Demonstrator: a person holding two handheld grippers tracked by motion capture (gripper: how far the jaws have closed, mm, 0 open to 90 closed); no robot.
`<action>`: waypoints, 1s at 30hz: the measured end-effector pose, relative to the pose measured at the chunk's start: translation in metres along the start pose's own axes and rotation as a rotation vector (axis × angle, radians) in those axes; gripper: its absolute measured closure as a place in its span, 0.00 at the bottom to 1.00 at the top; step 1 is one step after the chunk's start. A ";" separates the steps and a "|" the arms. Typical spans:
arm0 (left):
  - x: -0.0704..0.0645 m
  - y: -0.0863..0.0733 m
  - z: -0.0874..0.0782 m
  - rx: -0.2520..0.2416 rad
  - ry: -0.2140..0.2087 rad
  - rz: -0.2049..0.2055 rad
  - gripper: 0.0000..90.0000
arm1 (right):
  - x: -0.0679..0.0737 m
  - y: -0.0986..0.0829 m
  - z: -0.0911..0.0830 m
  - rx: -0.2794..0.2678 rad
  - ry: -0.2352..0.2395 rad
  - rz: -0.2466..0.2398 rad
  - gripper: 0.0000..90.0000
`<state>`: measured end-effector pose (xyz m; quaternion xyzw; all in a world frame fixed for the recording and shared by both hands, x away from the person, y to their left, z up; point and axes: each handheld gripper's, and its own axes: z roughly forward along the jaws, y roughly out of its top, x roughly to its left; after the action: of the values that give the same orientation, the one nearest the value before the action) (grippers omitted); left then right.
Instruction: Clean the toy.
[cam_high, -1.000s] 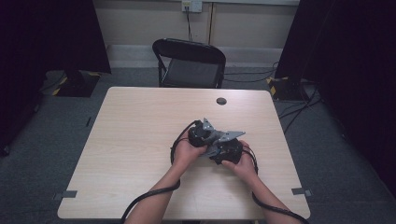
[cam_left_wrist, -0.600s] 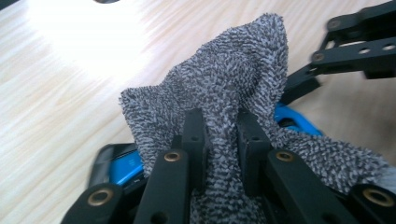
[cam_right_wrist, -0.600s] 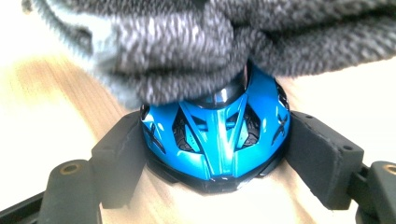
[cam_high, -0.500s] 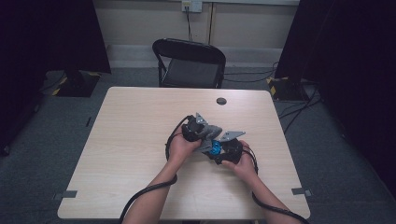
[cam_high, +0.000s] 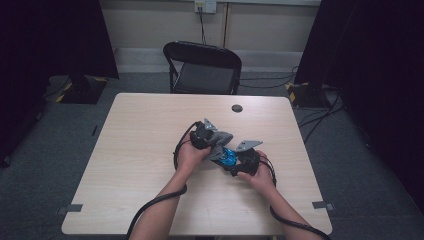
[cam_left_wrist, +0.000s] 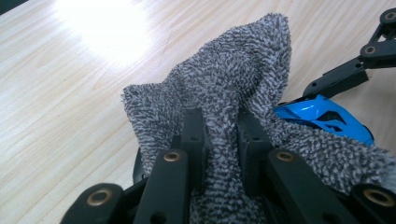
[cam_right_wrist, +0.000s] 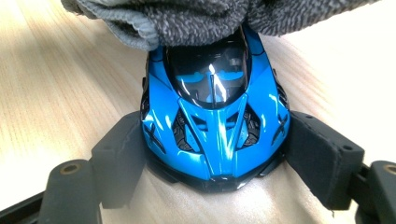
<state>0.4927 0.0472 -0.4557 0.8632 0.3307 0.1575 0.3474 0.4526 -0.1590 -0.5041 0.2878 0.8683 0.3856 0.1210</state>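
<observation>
The right gripper (cam_right_wrist: 215, 154) clamps a glossy blue toy sports car with a dark tinted windscreen (cam_right_wrist: 215, 126) by its two flanks, one black padded jaw pressed against each side, with the car's underside just above the pale wood-grain table (cam_right_wrist: 51, 88). The left gripper (cam_left_wrist: 223, 140) pinches a fold of grey looped terry cloth (cam_left_wrist: 233, 84) between its closed jaws; the cloth bunches upward from the grip and drapes toward the car. In the right gripper view the cloth (cam_right_wrist: 187, 18) lies across the far end of the car's roof, touching it. In the high view both grippers meet near the middle of the table, slightly right of centre, the left gripper (cam_high: 212, 137) just beside and above the right gripper (cam_high: 235, 162), with the car (cam_high: 229, 157) between them. A small dark round disc (cam_high: 237, 108) rests on the table near its far edge, well apart from the hands. A black folding chair (cam_high: 202, 67) stands beyond the table.
</observation>
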 end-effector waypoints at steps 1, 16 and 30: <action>0.000 0.000 0.000 0.000 0.000 0.000 0.85 | 0.000 0.000 0.000 0.000 0.000 0.000 0.26; 0.011 -0.003 -0.004 0.002 0.003 -0.022 0.85 | 0.000 0.000 0.000 0.000 0.000 0.000 0.26; 0.028 -0.008 -0.011 0.016 0.033 -0.040 0.85 | 0.000 0.000 0.000 0.000 0.001 0.000 0.26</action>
<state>0.5037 0.0756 -0.4522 0.8565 0.3546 0.1622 0.3380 0.4525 -0.1591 -0.5040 0.2877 0.8682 0.3858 0.1207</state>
